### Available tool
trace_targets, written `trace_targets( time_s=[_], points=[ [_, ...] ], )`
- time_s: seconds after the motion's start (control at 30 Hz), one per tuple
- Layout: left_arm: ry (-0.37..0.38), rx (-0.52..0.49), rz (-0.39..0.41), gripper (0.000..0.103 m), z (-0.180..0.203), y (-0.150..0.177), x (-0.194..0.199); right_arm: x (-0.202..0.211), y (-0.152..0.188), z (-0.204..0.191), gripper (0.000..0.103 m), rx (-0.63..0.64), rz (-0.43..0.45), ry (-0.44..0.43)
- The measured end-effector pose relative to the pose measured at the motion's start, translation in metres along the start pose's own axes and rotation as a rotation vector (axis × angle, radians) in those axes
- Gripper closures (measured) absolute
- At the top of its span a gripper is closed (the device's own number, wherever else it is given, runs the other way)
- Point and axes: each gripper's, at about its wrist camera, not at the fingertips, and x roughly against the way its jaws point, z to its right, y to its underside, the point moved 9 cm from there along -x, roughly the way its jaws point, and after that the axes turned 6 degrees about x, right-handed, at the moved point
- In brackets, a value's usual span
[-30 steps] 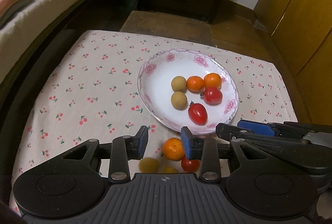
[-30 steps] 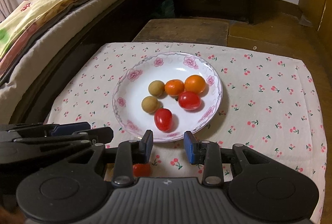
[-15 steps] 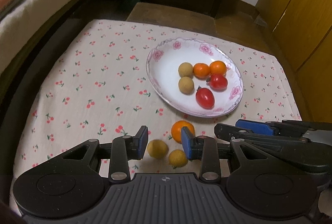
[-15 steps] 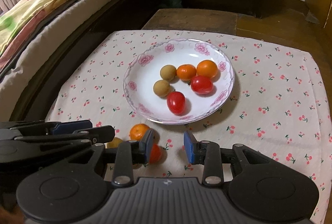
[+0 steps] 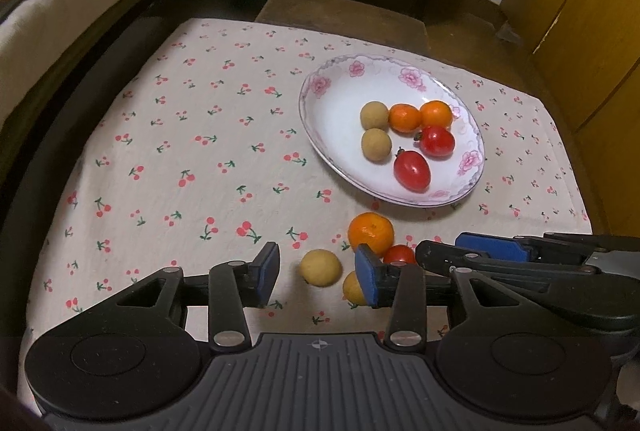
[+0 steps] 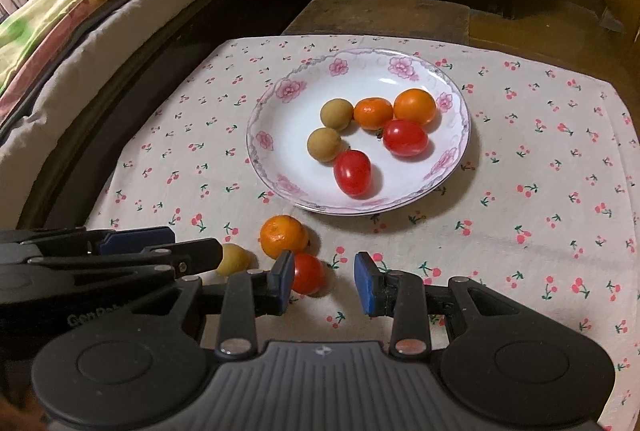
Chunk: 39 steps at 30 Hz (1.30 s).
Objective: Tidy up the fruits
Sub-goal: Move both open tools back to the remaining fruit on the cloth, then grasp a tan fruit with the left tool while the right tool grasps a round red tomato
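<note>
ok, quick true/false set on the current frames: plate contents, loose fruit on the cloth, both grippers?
1. The plate holds six fruits. True.
2. All fruit is already on the plate. False: a mandarin, a cherry tomato and two longans lie on the tablecloth.
3. The left gripper is clamped on a longan. False: its jaws have just been opening, and the longan sits between them untouched.
4. The right gripper holds nothing. True.
5. The plate has a plain rim. False: it has pink flowers.
</note>
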Motion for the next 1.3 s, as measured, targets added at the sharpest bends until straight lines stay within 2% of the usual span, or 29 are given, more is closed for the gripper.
trace_targets(
  time_s=[0.77,0.9,1.07,1.3],
  points=[
    [-0.025,0.034,-0.028,0.051,-0.018,0.001,-0.01,-0.027,0.004,-0.011,0.068,-0.001,-0.047,-0.051],
    [-0.027,0.034,-0.039,0.051,-0.017,0.004,-0.014,-0.032,0.004,-0.01,0.068,0.019,-0.043,-0.043],
    [0.005,0.053,-0.062,0.05,-0.011,0.006,-0.02,-0.031,0.005,-0.006,0.075,0.025,-0.042,-0.023],
    [-0.005,0.055,-0.071,0.05,-0.005,0.006,-0.029,-0.025,0.008,0.002,0.075,0.027,-0.042,-0.003]
  ],
)
